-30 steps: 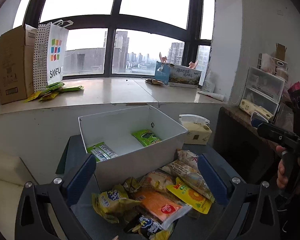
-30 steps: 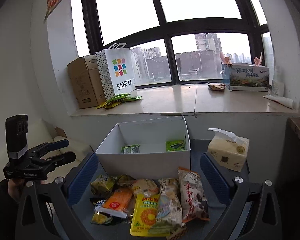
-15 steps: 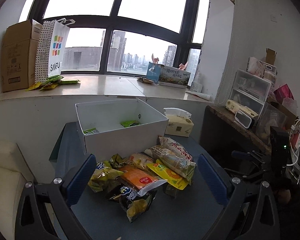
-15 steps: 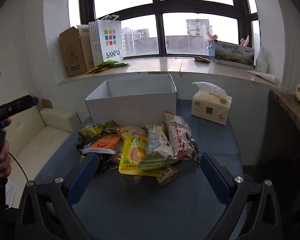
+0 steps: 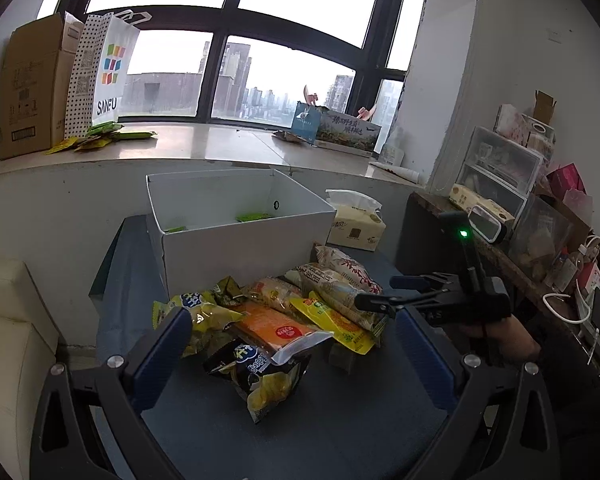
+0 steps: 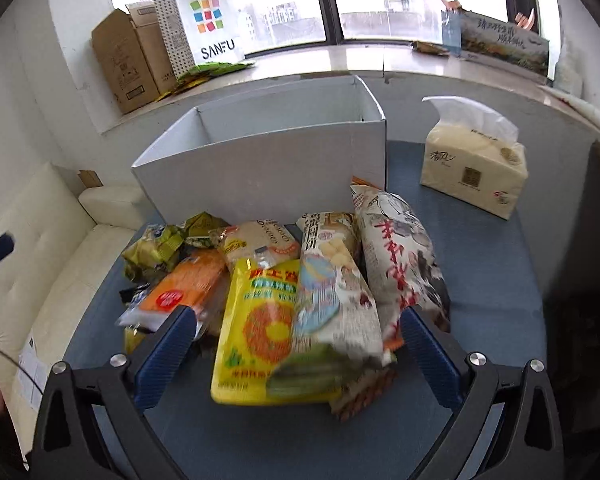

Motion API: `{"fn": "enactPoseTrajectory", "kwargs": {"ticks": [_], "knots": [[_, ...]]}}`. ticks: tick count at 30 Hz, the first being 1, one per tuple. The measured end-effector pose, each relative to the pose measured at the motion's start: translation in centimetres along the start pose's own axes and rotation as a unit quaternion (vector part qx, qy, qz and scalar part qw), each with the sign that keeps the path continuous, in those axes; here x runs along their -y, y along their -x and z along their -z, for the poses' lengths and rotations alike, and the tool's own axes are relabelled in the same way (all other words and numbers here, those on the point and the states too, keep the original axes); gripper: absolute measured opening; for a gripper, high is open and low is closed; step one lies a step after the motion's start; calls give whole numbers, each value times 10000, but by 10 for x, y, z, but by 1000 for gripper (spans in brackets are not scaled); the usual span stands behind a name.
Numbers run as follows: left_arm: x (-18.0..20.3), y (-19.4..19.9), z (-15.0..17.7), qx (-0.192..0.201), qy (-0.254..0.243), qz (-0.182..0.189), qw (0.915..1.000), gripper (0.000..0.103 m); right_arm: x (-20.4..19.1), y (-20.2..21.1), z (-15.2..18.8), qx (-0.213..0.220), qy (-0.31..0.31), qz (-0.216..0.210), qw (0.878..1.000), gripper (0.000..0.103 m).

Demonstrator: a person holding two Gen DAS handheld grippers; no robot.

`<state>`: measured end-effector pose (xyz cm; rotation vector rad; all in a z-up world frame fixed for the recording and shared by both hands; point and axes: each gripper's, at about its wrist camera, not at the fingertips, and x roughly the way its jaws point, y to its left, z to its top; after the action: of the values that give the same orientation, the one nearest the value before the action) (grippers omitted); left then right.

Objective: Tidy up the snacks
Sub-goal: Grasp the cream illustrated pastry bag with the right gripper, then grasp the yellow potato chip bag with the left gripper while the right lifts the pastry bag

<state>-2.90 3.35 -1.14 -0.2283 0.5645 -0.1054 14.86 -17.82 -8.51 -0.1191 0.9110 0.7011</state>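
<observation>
Right gripper (image 6: 292, 344): fingers spread wide, empty, straddling yellow packet (image 6: 260, 328), likely next pick. Left gripper (image 5: 288, 344): fingers apart, empty, over dark chip bag (image 5: 260, 372). Snack pile heaped on worktop (image 6: 492, 280) just before white box (image 6: 260, 164); box holds two green packets, so sorting barely begun.

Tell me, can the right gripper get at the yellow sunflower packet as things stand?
Probably yes. The right gripper is open, with the yellow sunflower packet right between its fingers. The pale snack bag overlaps the packet's right side, so it might get dragged along.
</observation>
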Motion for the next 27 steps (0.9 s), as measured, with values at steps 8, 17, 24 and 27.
{"fn": "enactPoseTrajectory", "kwargs": {"ticks": [8,17,24,27], "knots": [[-10,-4,6,-121,176,-12,9998,103,10,-59,-19,-668,-132,-96,9976,101],[-26,-9,12,-202,427,-113,9988,103,5,-57,-18,-748,-82,24,9972,40],[-43,-21,14,-337,608,-201,9974,103,8,-6,-11,-219,-248,-338,9989,39],[-54,-37,14,-499,776,-194,9955,103,4,23,-6,43,-173,-427,9989,39]]}}
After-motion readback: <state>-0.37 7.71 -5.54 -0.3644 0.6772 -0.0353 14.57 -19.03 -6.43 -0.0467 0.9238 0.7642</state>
